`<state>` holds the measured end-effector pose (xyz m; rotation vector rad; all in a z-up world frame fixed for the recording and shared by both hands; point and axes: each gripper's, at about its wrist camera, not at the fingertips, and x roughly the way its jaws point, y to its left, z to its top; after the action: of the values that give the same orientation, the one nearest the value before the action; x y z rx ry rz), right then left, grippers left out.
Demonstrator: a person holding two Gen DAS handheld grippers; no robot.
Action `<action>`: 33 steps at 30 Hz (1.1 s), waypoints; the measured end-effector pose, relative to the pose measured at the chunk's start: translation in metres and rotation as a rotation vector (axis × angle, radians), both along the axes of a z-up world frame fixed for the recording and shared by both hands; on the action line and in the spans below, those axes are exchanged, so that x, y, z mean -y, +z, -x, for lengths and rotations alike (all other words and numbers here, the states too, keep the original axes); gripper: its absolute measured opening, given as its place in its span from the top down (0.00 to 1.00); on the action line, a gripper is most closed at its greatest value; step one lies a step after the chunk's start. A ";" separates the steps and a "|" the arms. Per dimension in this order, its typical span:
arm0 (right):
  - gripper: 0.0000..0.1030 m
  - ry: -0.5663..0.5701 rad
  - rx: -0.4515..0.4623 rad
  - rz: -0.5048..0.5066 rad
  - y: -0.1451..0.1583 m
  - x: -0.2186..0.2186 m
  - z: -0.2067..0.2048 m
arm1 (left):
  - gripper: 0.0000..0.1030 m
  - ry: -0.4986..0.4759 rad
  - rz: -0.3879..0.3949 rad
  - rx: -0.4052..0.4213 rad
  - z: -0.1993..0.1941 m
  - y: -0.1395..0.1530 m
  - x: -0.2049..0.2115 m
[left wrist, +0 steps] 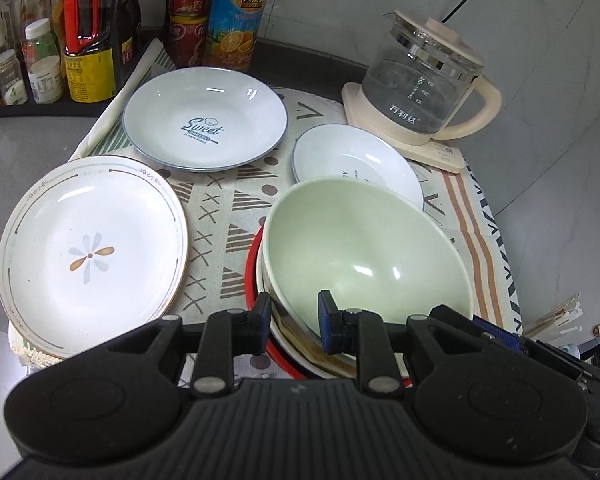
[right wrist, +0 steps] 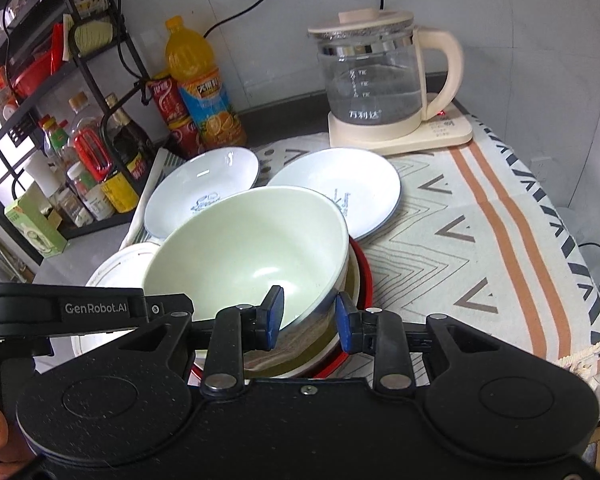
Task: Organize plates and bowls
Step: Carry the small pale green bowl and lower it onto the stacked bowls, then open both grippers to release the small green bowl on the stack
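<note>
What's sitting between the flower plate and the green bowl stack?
Nothing but bare patterned cloth lies between the flower plate and the green bowl on its stack. The left wrist view shows it.

Three plates (left wrist: 205, 118); one green bowl (left wrist: 364, 248); one kettle (left wrist: 424, 76).

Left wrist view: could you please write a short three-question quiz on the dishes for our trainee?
1. True or false: the pale green round bowl sits on a stack that includes a red-rimmed round dish.
2. Which dish bears the word "Sweet"? A: the flower-patterned white plate. B: the blue-rimmed white round plate nearest the bottles. C: the green bowl.
3. Name the clear glass vessel with a cream handle at the back.

Key: 1 true; 2 B; 3 an electric kettle.
</note>
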<state>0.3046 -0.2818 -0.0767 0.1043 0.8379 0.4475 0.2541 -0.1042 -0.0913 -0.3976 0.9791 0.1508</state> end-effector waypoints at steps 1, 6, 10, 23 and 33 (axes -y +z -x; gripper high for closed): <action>0.71 0.001 -0.006 0.002 -0.001 -0.001 0.000 | 0.78 -0.001 0.003 0.000 -0.001 0.000 0.000; 0.70 0.003 -0.025 0.016 -0.005 -0.002 -0.003 | 0.77 -0.015 -0.018 -0.011 -0.005 -0.002 0.004; 0.70 0.014 -0.019 0.015 -0.002 -0.001 -0.003 | 0.76 -0.020 -0.009 -0.023 -0.007 -0.004 0.002; 0.62 -0.010 -0.005 0.013 -0.006 0.015 -0.003 | 0.62 0.027 -0.020 -0.030 -0.001 -0.004 -0.014; 0.58 -0.002 -0.039 0.003 -0.012 0.014 0.004 | 0.57 0.030 -0.022 -0.040 0.007 0.000 -0.017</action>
<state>0.3009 -0.2958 -0.0889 0.1115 0.8766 0.4434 0.2475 -0.0874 -0.0916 -0.3901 1.0101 0.1971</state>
